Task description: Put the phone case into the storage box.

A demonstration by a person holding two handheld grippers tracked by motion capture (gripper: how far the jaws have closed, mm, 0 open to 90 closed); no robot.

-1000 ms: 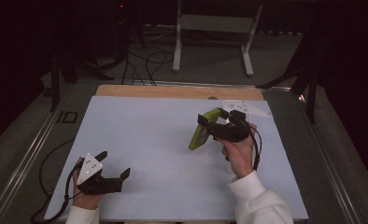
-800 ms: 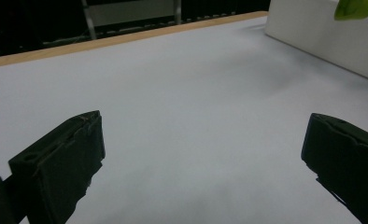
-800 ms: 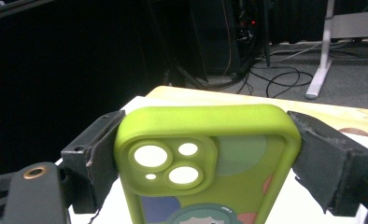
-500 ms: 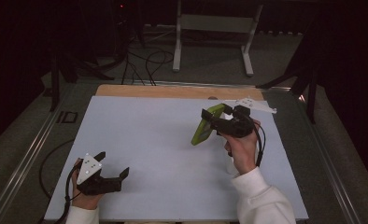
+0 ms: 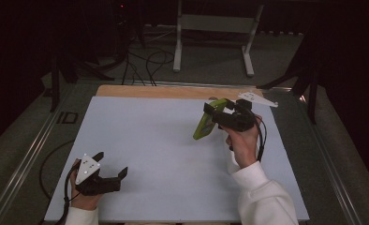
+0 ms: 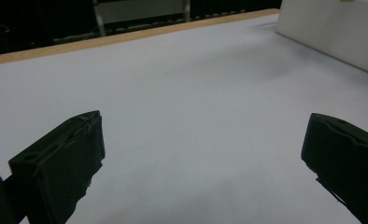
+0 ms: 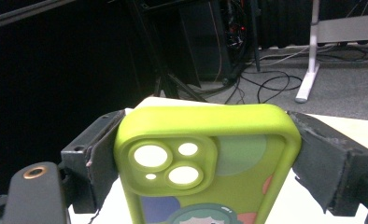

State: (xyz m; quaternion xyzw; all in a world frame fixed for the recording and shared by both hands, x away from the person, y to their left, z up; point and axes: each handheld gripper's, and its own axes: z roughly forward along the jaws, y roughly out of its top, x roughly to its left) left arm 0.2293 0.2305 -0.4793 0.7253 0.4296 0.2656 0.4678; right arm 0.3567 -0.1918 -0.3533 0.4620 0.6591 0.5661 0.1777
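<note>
The right gripper [image 5: 215, 114] holds a lime-green phone case [image 7: 205, 168] between its two jaws, which press on the long side edges just below the camera cut-outs [image 7: 166, 163]. This side grip probably keeps the case from twisting while it is carried above the white table mat [image 5: 150, 140]. In the right gripper view, the camera end of the case stands up beyond the jaw tips, and the printed back faces the gripper's camera. In the high view its long axis slopes from the jaws down toward the mat, lower end nearer the person. The left gripper [image 5: 108, 176] rests low on the mat with jaws wide apart, nothing between them, likely waiting.
</note>
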